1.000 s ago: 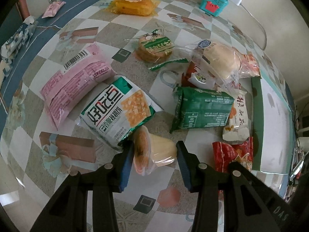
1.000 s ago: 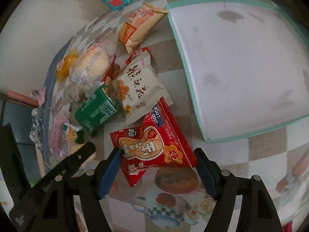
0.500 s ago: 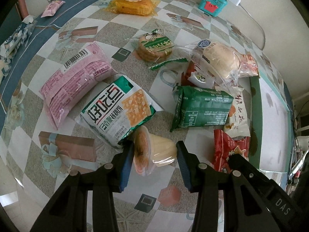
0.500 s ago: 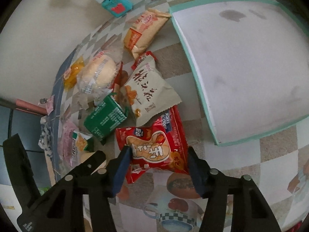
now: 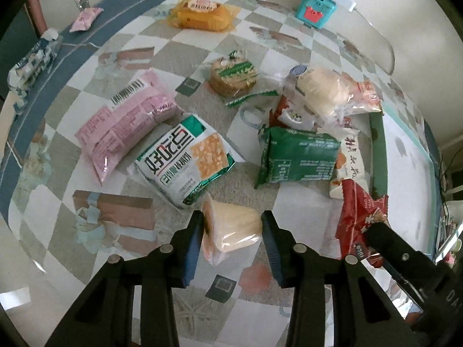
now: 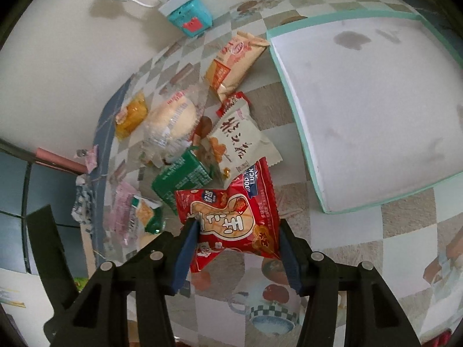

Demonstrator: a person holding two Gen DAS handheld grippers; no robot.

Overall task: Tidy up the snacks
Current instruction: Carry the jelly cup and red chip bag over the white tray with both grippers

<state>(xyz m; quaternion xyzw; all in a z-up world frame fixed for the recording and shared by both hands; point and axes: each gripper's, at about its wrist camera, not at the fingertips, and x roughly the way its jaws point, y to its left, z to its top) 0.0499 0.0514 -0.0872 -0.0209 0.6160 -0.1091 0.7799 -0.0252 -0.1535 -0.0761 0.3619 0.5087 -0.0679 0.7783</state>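
Note:
A clear jelly cup (image 5: 231, 227) with a yellowish filling lies on its side between the blue pads of my left gripper (image 5: 231, 231). The jaws are closing a little tighter on the cup, which hangs just above the checked tablecloth. My right gripper (image 6: 237, 237) is shut on a red peanut packet (image 6: 231, 217), one pad on each side edge. That packet (image 5: 361, 211) also shows at the right of the left wrist view, crumpled. A white tray with a teal rim (image 6: 376, 101) lies right of the snack pile.
Loose snacks lie around: a green packet (image 5: 298, 159), a white and green cracker bag (image 5: 185, 156), a pink packet (image 5: 127, 121), a wrapped bun (image 5: 321, 92), an orange cake (image 5: 202, 14) and a beige packet (image 6: 237, 141). A teal box (image 5: 317, 7) stands by the wall.
The right jaws have drawn in from wide open onto the red packet, which now buckles. The left gripper has risen slightly with the jelly cup in it.

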